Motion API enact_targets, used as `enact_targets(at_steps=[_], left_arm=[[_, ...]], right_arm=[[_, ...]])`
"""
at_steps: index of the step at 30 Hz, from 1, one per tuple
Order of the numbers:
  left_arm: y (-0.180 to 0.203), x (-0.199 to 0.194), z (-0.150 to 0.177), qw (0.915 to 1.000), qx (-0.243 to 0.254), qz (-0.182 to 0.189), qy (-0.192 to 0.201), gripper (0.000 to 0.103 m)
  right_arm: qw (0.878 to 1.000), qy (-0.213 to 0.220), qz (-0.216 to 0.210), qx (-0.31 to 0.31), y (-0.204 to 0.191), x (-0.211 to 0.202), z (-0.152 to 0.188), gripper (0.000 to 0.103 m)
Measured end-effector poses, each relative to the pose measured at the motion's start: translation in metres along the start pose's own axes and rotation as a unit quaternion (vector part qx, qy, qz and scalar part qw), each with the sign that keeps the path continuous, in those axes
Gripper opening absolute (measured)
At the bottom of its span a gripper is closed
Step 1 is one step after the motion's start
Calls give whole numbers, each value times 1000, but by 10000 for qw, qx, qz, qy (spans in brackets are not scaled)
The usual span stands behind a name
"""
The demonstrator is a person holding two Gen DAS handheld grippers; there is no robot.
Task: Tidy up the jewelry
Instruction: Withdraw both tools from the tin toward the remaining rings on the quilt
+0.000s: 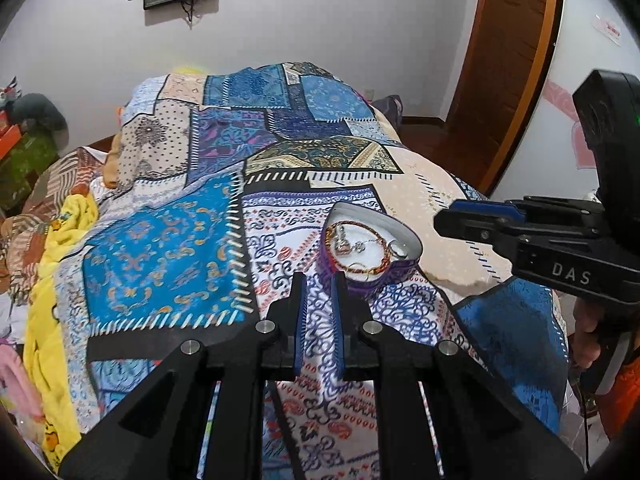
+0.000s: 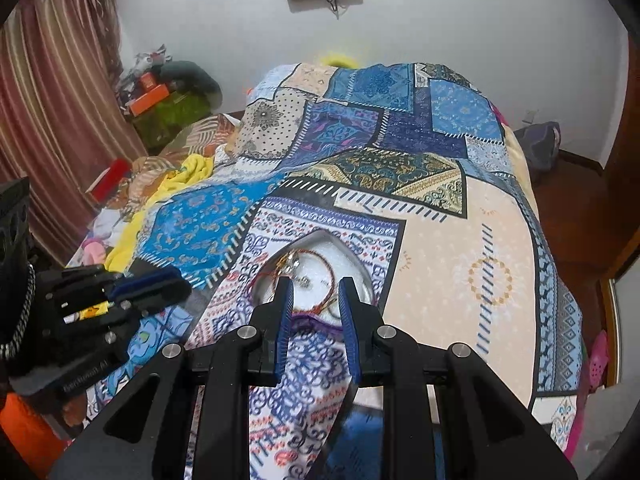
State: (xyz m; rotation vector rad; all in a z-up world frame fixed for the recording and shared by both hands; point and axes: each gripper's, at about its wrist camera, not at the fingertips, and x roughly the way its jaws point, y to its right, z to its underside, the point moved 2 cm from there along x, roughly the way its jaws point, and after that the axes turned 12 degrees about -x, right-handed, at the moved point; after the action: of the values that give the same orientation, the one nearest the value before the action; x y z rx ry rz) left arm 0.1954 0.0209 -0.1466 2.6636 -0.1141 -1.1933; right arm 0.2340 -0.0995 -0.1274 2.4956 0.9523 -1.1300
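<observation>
On the patchwork bedspread [image 1: 168, 248], mid-bed, sits the heart-shaped jewelry box [image 1: 370, 254], lid off, white lining up. Everything below is placed relative to that box.

Inside it: a red-gold bangle [image 1: 380, 268] lying around the edge of the lining, with small silver pieces [image 1: 352, 245] loose in the middle. Probably earrings or a chain, too small to tell. So the jewelry seems already gathered in the box, which is likely why nothing lies loose on the quilt next to it.

Left gripper [image 1: 320, 280]: just short of the box's near rim, fingers a narrow gap apart, nothing between them. It looks parked, leaving the box to the other hand.

Right gripper [image 2: 316, 284]: over the box's near side, fingers spread wider, empty, straddling the bangle's near arc in its own view. From the left camera it comes in low from the box's right [image 1: 460, 224].

My read: right is lined up to pick or nudge something inside. Soft bedding means the box could tip or slide if pushed at the rim.
</observation>
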Motion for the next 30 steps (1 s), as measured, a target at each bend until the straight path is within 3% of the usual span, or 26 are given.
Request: enact_targets(at_steps=[3, 5, 7, 12, 22, 30], left_arm=[[-5, -6, 5, 10000, -8, -60, 5, 20], [-9, -9, 11, 9999, -23, -124, 5, 31], [-13, -12, 17, 9998, -31, -174, -1, 33], [-23, -13, 34, 9996, -59, -254, -149, 35], [-42, -5, 62, 9982, -199, -319, -460, 35], [-45, 2, 63, 9978, -265, -278, -539, 35]], right_arm=[[10000, -75, -38, -39, -8, 1, 6, 21], [9998, -165, -85, -63, -13, 4, 12, 22], [9994, -285, -142, -103, -20, 8, 19, 25], [9979, -537, -125, -341, -38, 16, 34, 33], [9913, -1082, -198, -720, -65, 46, 53, 33], [9867, -1120, -73, -1180, -81, 52, 54, 33]])
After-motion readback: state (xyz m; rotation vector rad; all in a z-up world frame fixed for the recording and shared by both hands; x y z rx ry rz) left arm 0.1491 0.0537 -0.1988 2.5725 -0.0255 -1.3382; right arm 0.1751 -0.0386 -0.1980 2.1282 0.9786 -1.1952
